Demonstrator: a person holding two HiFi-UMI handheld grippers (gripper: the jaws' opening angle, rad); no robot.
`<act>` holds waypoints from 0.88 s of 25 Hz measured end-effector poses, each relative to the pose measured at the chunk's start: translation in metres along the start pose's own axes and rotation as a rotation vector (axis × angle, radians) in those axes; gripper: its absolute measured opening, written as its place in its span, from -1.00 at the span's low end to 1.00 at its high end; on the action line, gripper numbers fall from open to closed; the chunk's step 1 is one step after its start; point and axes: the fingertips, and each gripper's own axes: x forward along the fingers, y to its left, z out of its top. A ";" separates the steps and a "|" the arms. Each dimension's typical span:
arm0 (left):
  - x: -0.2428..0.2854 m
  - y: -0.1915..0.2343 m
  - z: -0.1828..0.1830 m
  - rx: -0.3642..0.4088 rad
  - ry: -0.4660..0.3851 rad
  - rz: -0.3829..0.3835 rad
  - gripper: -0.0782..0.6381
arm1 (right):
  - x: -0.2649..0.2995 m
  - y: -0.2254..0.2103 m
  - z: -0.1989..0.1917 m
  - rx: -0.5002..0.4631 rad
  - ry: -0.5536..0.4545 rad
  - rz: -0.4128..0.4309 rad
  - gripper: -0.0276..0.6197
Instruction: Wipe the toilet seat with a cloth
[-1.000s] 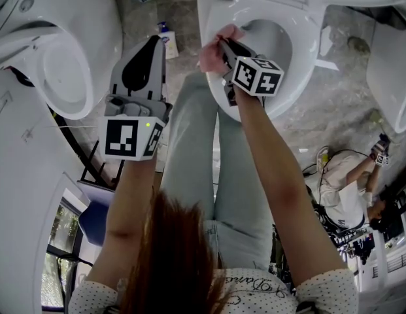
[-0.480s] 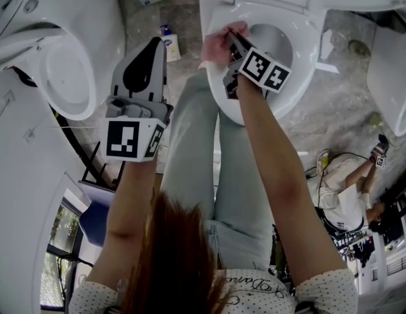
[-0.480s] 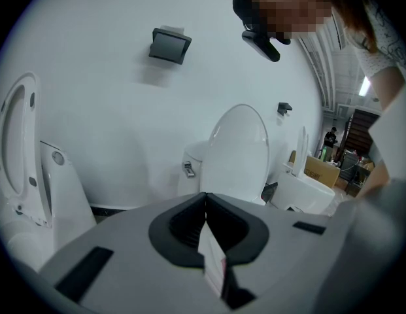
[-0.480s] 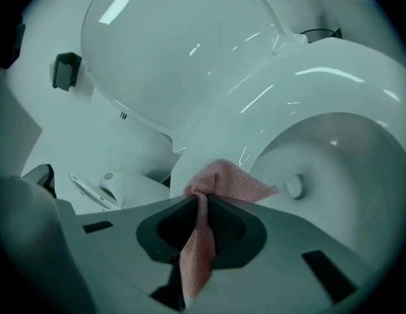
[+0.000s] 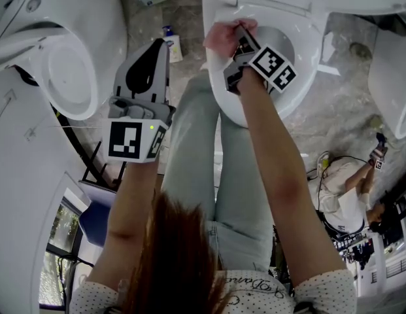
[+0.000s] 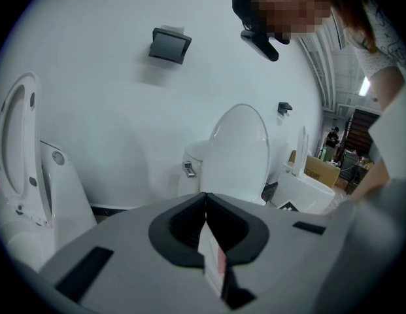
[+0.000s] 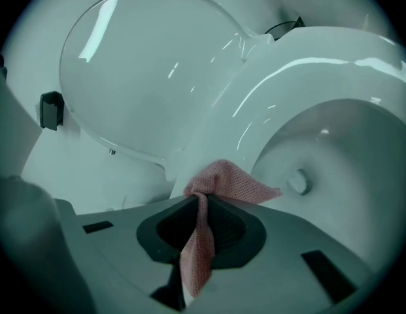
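Note:
A white toilet stands at the top centre of the head view, its seat [image 5: 306,48] down and its lid up. My right gripper [image 5: 240,33] is over the seat's left rim near the back, shut on a pink cloth [image 5: 222,38]. In the right gripper view the cloth [image 7: 232,180] is pinched between the jaws of the right gripper [image 7: 204,200] and fans out onto the seat [image 7: 255,110], beside the bowl [image 7: 340,169] and below the raised lid [image 7: 144,64]. My left gripper [image 5: 161,43] hangs left of the toilet; in its own view the left gripper [image 6: 204,198] is shut and holds nothing.
A second toilet [image 5: 65,64] stands at the left and a third [image 5: 393,77] at the right edge. A small bottle [image 5: 169,43] sits on the floor between the toilets. My jeans-clad legs [image 5: 203,149] are in front of the bowl. A person [image 5: 340,191] sits at lower right.
My right gripper has carried the cloth up along the seat's left rim toward the hinge. The left gripper has barely moved.

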 end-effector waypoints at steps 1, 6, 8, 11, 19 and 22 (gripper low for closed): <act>0.000 0.000 0.000 0.000 0.001 0.001 -0.77 | 0.000 0.001 0.002 -0.008 -0.002 0.000 -0.73; -0.003 -0.001 -0.001 0.000 0.004 0.001 -0.77 | 0.002 0.006 0.009 -0.163 0.020 -0.004 -0.73; -0.003 -0.001 -0.002 -0.001 0.004 0.000 -0.77 | 0.003 0.009 0.014 -0.257 0.033 -0.005 -0.73; -0.003 -0.003 -0.004 -0.003 0.007 -0.001 -0.77 | 0.005 0.015 0.023 -0.399 0.046 -0.003 -0.73; -0.003 -0.005 -0.005 -0.001 0.014 -0.010 -0.77 | 0.012 0.022 0.035 -0.672 0.115 -0.009 -0.76; 0.000 -0.008 -0.004 0.000 0.013 -0.015 -0.77 | 0.010 0.019 0.045 -0.773 0.124 -0.024 -0.76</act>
